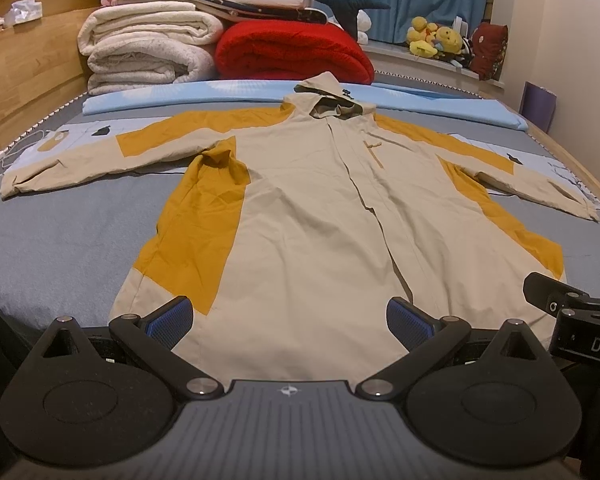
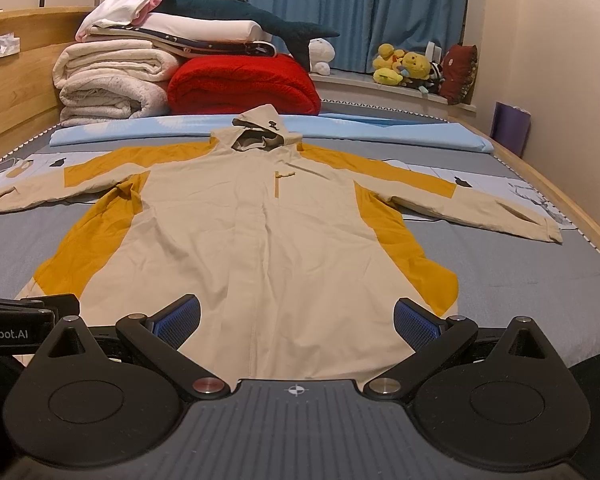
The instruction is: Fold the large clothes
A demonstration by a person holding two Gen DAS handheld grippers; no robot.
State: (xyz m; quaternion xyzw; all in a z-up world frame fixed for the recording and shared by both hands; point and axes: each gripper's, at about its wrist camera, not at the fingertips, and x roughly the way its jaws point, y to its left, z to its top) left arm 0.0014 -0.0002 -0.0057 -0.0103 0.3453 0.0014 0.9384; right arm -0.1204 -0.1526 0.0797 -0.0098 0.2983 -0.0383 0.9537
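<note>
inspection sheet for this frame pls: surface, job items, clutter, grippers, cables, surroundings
Surface: grey bed sheet, wooden frame.
Job's things: beige hooded jacket with mustard-yellow panels lying flat, front up, sleeves spread, unfolded.
Clutter: folded cream blankets, rolled red fleece blanket, light blue folded mat, all beyond the hood.
Grippers: left gripper and right gripper open, at the hem, holding nothing.
Cables: thin white cord near the far left sleeve.
Surroundings: blue curtains, yellow plush toys on the sill.

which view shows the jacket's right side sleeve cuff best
The right wrist view: the beige and mustard hooded jacket shows that sleeve cuff whole, clear of the frame edge. The left wrist view has the cuff too, but squeezed near the distorted edge.
</note>
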